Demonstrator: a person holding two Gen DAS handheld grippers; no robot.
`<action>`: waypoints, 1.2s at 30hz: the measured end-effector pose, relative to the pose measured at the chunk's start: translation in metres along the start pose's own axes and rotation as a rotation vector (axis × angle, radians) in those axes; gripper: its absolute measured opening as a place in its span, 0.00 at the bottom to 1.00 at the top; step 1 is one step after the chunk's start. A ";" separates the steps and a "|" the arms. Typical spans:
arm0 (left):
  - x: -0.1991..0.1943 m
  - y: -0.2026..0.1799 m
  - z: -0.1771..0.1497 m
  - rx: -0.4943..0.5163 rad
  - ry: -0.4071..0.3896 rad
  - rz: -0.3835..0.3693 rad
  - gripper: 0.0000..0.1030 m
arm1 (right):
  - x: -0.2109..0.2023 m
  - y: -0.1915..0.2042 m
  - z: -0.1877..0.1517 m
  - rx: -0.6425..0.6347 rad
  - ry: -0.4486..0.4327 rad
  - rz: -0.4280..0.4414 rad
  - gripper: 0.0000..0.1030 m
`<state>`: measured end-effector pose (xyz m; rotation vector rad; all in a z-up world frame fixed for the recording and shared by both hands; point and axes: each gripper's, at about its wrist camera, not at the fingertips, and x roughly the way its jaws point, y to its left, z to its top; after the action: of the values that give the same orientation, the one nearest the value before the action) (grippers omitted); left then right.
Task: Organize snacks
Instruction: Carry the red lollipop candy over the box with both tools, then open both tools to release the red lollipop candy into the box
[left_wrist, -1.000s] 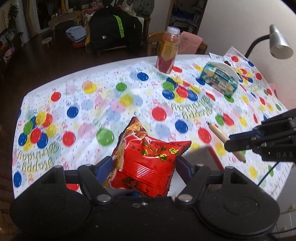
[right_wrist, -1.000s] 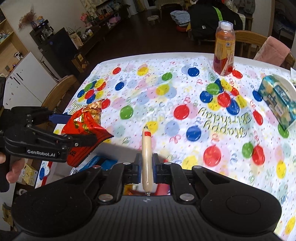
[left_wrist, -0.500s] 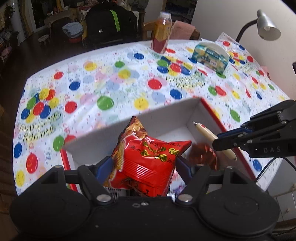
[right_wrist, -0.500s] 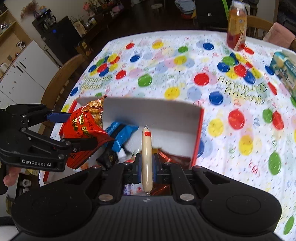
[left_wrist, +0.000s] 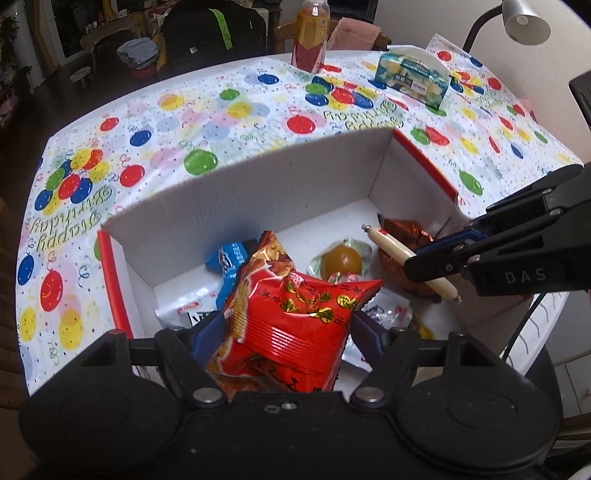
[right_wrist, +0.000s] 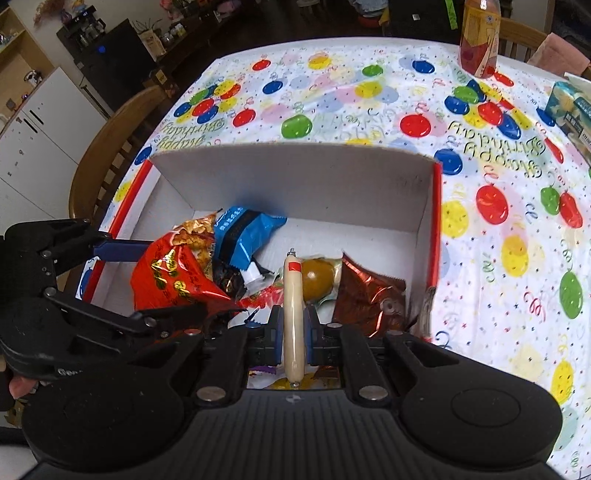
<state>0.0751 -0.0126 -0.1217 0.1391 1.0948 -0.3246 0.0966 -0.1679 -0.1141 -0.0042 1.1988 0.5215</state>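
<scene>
Step judged: depositing into box (right_wrist: 295, 177). Lower left of right wrist view: red snack bag (right_wrist: 170, 277) gripped by left claw (right_wrist: 147, 280) above the box. Centre: sausage stick (right_wrist: 293, 317) clamped in right claw (right_wrist: 293, 332). Next: both lowered, released onto free floor

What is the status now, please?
Left hand-held gripper shut on red snack bag. Right hand-held gripper shut on sausage stick. Both over box. Nothing blocking.
</scene>
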 end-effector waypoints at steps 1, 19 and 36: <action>0.001 -0.001 -0.002 0.006 -0.001 0.003 0.71 | 0.002 0.002 -0.001 -0.005 0.002 -0.004 0.11; 0.016 -0.012 -0.008 0.079 -0.009 0.029 0.70 | 0.024 0.006 -0.013 0.045 0.020 -0.066 0.11; 0.017 -0.012 -0.009 0.004 -0.020 0.045 0.83 | 0.004 -0.003 -0.022 0.033 -0.029 0.031 0.12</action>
<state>0.0712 -0.0247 -0.1405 0.1640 1.0696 -0.2872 0.0787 -0.1748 -0.1267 0.0501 1.1802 0.5273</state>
